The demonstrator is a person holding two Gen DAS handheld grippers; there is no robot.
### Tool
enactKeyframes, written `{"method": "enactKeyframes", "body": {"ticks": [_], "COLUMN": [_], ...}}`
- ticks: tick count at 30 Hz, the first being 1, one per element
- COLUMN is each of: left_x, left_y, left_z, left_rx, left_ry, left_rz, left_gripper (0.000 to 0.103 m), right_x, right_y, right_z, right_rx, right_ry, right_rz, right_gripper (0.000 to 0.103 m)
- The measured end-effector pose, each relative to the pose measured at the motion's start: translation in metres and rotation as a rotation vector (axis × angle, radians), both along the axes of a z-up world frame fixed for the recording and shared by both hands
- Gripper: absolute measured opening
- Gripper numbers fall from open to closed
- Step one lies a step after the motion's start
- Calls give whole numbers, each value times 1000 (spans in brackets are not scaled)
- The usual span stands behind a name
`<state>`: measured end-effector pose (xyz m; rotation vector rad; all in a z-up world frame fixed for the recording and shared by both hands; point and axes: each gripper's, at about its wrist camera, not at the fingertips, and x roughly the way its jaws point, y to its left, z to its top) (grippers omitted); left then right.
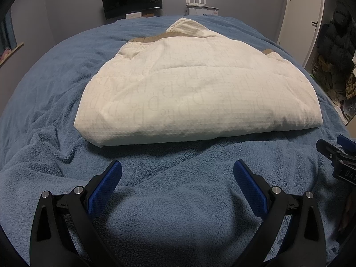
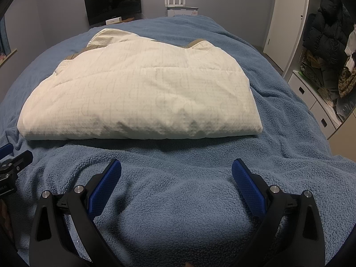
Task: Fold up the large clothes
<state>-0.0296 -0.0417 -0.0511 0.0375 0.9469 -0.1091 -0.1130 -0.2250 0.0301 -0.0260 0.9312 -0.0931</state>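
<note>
Cream jacket (image 1: pixel 195 89) lies folded, long axis left-right, hood away; left tool (image 1: pixel 177 173) and right tool (image 2: pixel 176 173) spread apart.

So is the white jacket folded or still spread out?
Folded: the white jacket lies as a compact thick bundle on the blue blanket, with a doubled near edge and no sleeves sticking out.

The folded jacket (image 1: pixel 195 93) is cream white, printed with a faint grey grid and pale letter shapes, and shows tan trim along its far edge. The blanket (image 1: pixel 55 71) under it is a fuzzy, plain mid blue right out to the bed's edges. The left gripper (image 1: pixel 177 173) and the right gripper (image 2: pixel 176 173) are both black with bright blue, finely textured pads (image 1: pixel 104 191) and silver bolt heads.
</note>
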Motion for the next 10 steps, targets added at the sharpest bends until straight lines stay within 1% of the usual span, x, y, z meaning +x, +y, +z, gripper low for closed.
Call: {"method": "enactKeyframes", "body": {"ticks": [10], "left_x": [3], "left_y": [0], "left_z": [-2], "left_rx": [11], "left_ry": [22], "left_rz": [4], "left_gripper": [96], "right_x": [0], "right_y": [0], "right_z": [0], "right_rx": [-1], "right_ry": [3], "right_rz": [1], "right_gripper": [95]}}
